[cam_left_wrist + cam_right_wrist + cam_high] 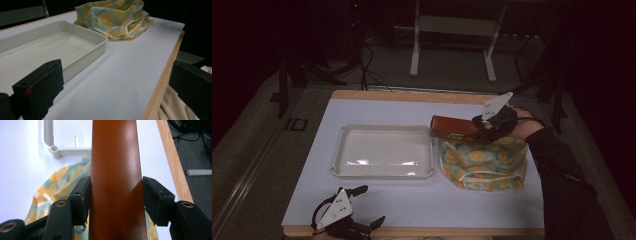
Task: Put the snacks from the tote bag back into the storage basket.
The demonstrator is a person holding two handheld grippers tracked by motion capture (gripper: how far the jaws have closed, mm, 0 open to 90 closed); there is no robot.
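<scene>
A dim room with dark floor, cables and a white stand frame at the back surrounds a wooden-edged table point(412, 95) covered by a pale sheet, seen from above. On it, the right gripper point(486, 125) clamps a long brown box point(455, 128) between its two black jaws, its pads pressed against both long sides. In the right gripper view the brown box point(115, 177) runs straight out ahead from between the jaws, its glossy top catching the light. The box hangs above the far edge of a crumpled cloth bag point(483, 162) printed with yellow citrus slices, which lies below and behind the jaws; the same bag point(57, 185) shows to the left of the left jaw in the right gripper view. Ahead of the box's free end sits a shallow white tray point(384, 129), one corner point(55, 149) visible past the left jaw. The person's dark sleeve point(562, 175) reaches in along the table's right side. Near the table's front edge the left gripper point(366, 206) rests low with its jaws spread wide and nothing between them; in the left gripper view the tray point(82, 50) lies just beyond its left jaw and the bag point(112, 17) farther ahead, well apart from both jaws.
</scene>
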